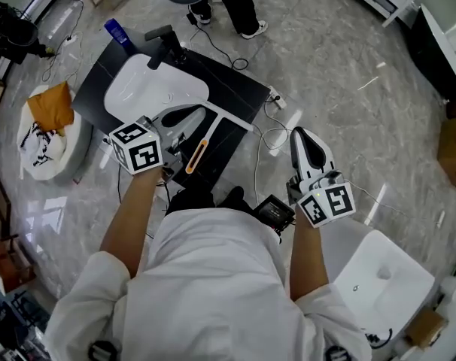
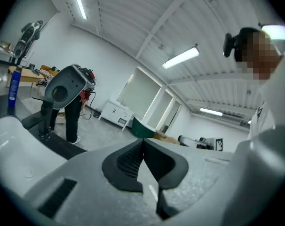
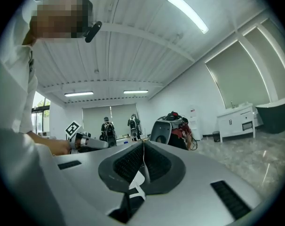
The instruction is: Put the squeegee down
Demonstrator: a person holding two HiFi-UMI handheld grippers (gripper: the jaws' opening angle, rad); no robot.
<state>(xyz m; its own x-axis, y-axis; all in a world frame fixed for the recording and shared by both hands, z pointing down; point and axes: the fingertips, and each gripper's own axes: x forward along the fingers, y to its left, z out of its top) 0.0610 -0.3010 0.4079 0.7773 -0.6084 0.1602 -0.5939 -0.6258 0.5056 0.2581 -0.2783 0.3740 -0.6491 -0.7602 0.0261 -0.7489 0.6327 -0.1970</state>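
Squeegee [image 1: 200,147] lies flat on the desk [image 1: 235,89], near its front edge, just beside the white basin [image 1: 149,85]. Left hand-held gripper [image 2: 143,145] clenched, empty. Right hand-held gripper [image 3: 143,146] clenched, empty

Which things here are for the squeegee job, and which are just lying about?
For the job: squeegee, lying on the black counter; left gripper and right gripper, both shut and empty.
Just lying about: blue bottle, white sink, orange cloth, cardboard box.

Your left gripper [image 2: 143,141]: jaws pressed together, nothing between them | you aim it about level | blue bottle [image 2: 13,89] far left | person [image 2: 75,120] standing left | white cabinet [image 2: 116,115] behind.
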